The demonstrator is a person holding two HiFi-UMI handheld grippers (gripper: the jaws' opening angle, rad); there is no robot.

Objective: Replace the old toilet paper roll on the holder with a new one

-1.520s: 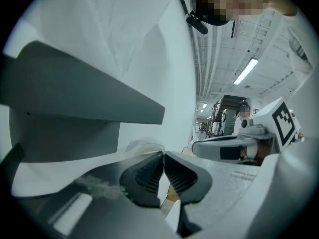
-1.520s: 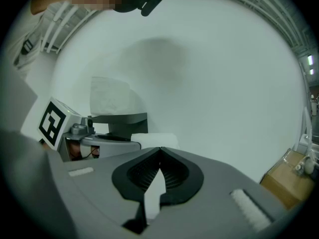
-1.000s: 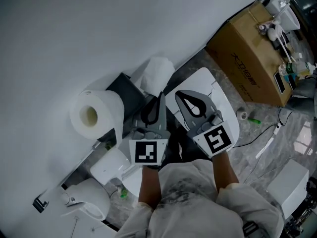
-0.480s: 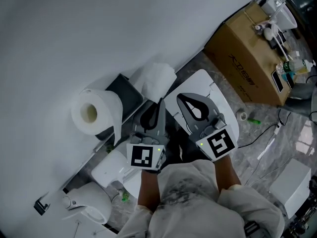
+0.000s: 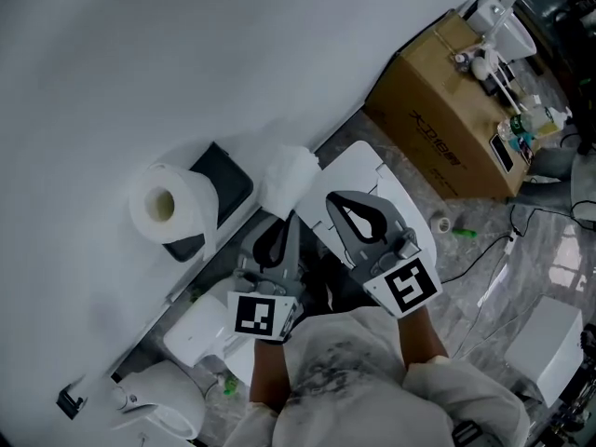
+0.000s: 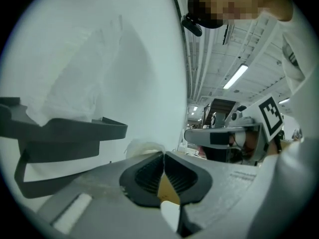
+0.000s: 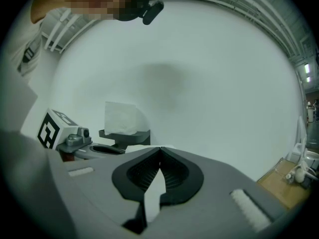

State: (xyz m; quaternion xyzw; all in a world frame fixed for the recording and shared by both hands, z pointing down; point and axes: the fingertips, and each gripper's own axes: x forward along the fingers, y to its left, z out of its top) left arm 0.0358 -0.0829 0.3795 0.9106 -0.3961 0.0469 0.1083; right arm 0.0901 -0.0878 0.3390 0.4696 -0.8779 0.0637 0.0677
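Note:
A full white toilet paper roll (image 5: 154,208) hangs on the black wall holder (image 5: 222,186), whose shelf (image 6: 65,128) (image 7: 124,134) shows in both gripper views. Crumpled white paper (image 5: 289,177) (image 7: 121,118) stands up beside the holder. My left gripper (image 5: 291,216) (image 6: 163,154) is shut, and a wad of that white paper (image 6: 144,146) sticks out at its tips. To its right my right gripper (image 5: 332,196) (image 7: 160,148) is shut with nothing in it. It hovers over the white toilet lid (image 5: 372,170). Both point at the wall.
A white toilet (image 5: 191,322) stands below the grippers. A big cardboard box (image 5: 438,110) with bottles on top stands along the wall at the right. A small tape roll (image 5: 442,223), a green item, a cable and a white box (image 5: 545,343) are on the marble floor.
Both grippers have lifted a little and stay shut. In the head view the left one has drifted down and left, and the white paper has gone with its tips.

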